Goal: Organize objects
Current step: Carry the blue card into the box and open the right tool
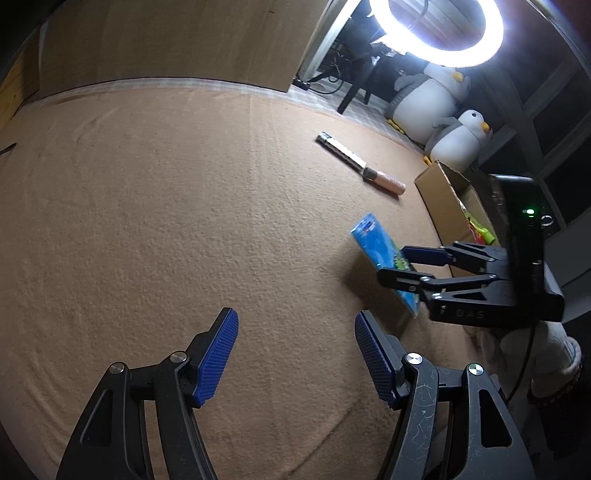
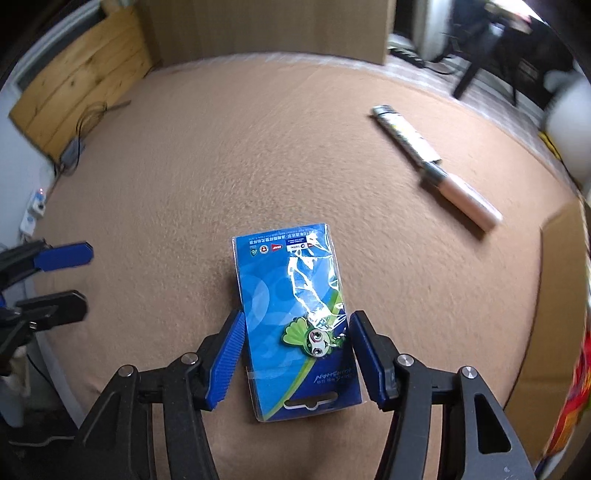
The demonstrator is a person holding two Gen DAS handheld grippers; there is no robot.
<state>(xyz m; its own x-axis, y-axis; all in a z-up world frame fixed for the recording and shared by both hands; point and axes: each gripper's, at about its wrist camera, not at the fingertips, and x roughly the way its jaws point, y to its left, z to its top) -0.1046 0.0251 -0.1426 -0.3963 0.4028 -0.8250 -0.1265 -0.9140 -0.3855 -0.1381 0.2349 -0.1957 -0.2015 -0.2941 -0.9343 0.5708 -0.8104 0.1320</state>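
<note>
A blue carded packet with a green charm [image 2: 295, 317] is held up off the tan blanket [image 2: 221, 166] between my right gripper's fingers [image 2: 364, 350]; it also shows in the left wrist view [image 1: 380, 254]. My right gripper [image 2: 297, 354] is shut on its two long edges; it shows in the left wrist view [image 1: 397, 264]. A long white and pink marker [image 2: 436, 166] lies on the blanket ahead to the right, also seen in the left wrist view [image 1: 360, 164]. My left gripper [image 1: 295, 354] is open and empty above the blanket, left of the packet.
An open cardboard box [image 1: 447, 195] holding a colourful item stands at the blanket's right edge, also at right in the right wrist view [image 2: 546, 295]. Two plush penguins [image 1: 436, 107] and a ring light [image 1: 439, 33] stand behind it. A cardboard panel [image 1: 166, 40] lines the far side.
</note>
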